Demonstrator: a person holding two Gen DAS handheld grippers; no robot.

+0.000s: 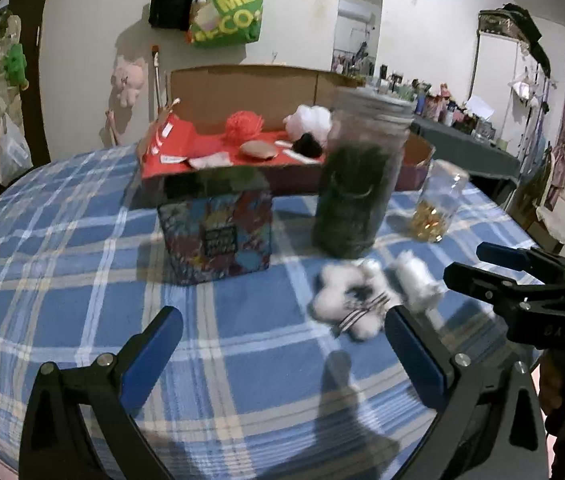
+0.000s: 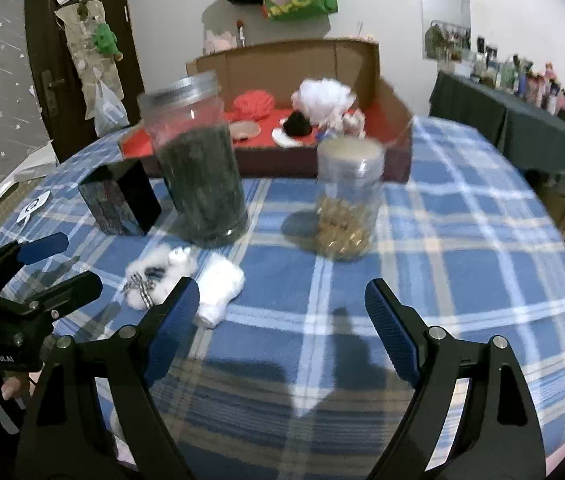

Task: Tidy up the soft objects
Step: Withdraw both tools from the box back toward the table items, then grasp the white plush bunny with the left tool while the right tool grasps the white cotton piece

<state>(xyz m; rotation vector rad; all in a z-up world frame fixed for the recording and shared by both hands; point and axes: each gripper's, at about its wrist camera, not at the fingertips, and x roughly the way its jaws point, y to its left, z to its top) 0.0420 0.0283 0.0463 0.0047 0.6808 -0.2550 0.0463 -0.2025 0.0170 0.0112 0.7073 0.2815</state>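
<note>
Both grippers, left (image 1: 282, 356) and right (image 2: 282, 320), gape wide, empty; white plush (image 2: 180, 280) before tall jar (image 2: 198, 160) wants a centred pinch.

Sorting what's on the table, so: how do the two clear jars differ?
The tall jar is wider, has a silver lid and holds dark green stuff; the small jar is shorter, has a pale lid and holds golden pieces only in its lower part. Both stand upright on the plaid tablecloth.

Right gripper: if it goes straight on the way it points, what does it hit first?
Probably the bare plaid tablecloth between its open fingers; the small jar stands further along that line. Depth is unclear.
</note>
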